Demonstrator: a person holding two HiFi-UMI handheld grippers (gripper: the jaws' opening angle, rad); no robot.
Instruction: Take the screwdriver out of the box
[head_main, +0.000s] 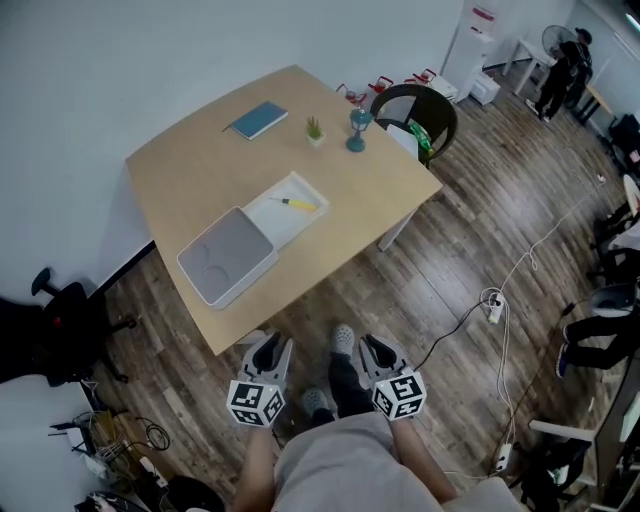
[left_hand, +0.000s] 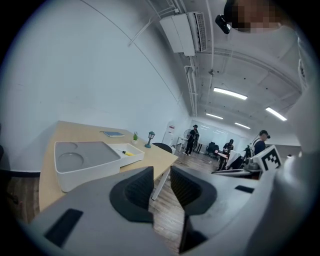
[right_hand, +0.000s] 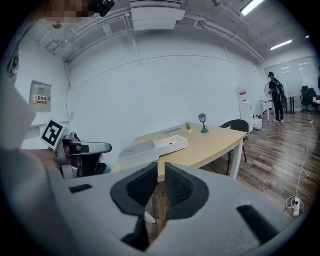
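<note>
Both grippers hang low in front of the person, over the floor and short of the table, so the step in hand looks like the walk-up and reach. To do it well I'd close in on the near table edge first. Then I'd pick one gripper to go in from above and keep its jaws wide until they straddle the handle.

The left gripper has its jaws clearly apart, with only floor showing in the gap. It holds and touches nothing. The right gripper sits just beside it. Its jaws are also parted, by a narrower slit, and it too is empty.

Ahead of both, well apart from them, the box lies on the table. Its grey lid is slid over the end nearer the grippers, so only the far end is open. The screwdriver lies flat in that open end, beyond the lid, with its yellow handle showing. It is small and thin.

I judge the reach has to pass over the lid and drop into the open part, clear of the white walls. The tool lies low on the box floor, so a grip taken across the handle should hold better than one taken along it. The spare gripper could steady the box, which may slide on the smooth top. Farther off on the table stand a notebook and a little plant, out of the way.
</note>
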